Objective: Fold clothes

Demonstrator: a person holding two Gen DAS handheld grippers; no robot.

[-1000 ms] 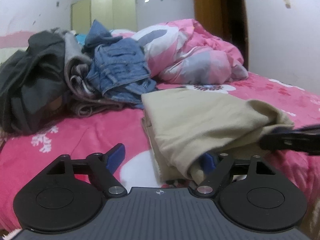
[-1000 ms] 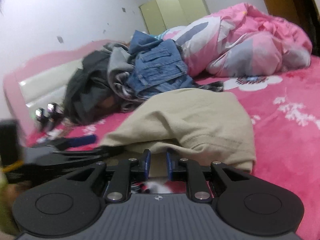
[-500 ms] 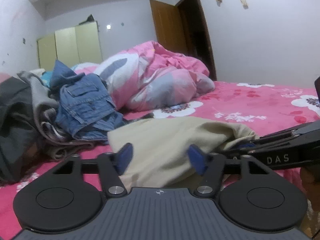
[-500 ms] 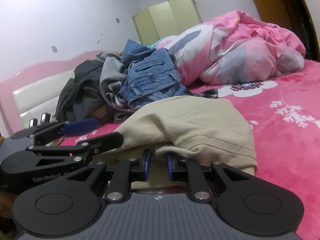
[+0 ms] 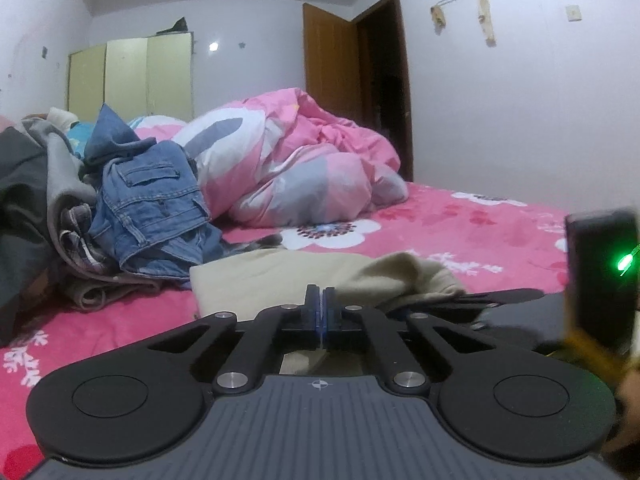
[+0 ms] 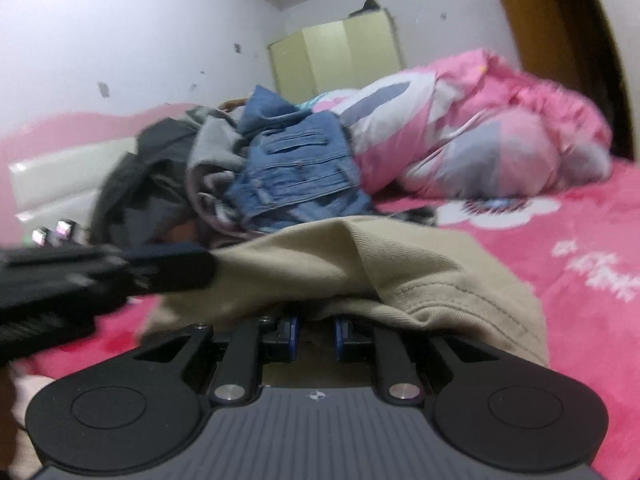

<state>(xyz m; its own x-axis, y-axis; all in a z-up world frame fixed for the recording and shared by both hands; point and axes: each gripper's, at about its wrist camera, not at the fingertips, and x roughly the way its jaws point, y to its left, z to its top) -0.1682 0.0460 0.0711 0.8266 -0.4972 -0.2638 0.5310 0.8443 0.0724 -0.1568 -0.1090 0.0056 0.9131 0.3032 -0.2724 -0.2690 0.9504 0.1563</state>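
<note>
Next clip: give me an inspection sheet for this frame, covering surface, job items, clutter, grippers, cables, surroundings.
Surface: bed with pink flowered sheet.
Job's things: beige garment, partly folded, near edge.
Clutter: denim pieces, grey and dark clothes heaped; pink duvet bunched behind.
Grippers: left gripper shut at the garment's edge, no cloth visible between its fingers; right gripper nearly closed under the garment's hem, grip not confirmed.
Cables: nothing seen.
Surroundings: wardrobe, open wooden door, white walls.
</note>
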